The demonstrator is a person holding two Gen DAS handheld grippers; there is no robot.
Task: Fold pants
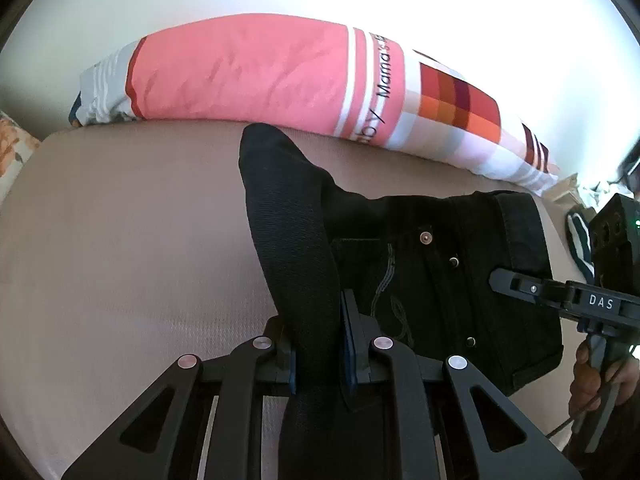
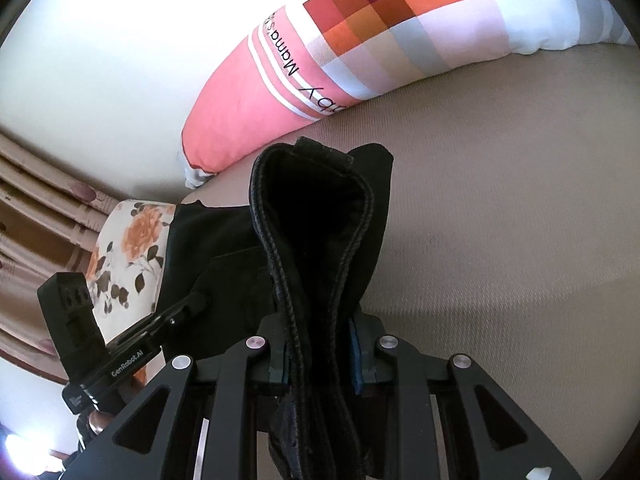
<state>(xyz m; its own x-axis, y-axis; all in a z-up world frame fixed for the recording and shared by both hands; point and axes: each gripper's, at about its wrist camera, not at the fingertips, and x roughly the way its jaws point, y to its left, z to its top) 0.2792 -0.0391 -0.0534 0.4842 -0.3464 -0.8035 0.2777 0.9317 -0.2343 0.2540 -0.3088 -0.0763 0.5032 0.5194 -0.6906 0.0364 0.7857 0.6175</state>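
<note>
On the bed [image 1: 120, 240], I hold pants [image 1: 440, 280] pinched in left gripper [image 1: 318, 344] and right gripper [image 2: 320, 352]; folding unfinished.

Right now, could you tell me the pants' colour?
Black pants, clearest in the left wrist view.

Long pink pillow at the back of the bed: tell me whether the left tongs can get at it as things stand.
Probably not yet. The left tongs are shut on the black pants, so they are occupied. The bed between them and the long pink pillow looks bare, so once they let go the way seems free.
</note>
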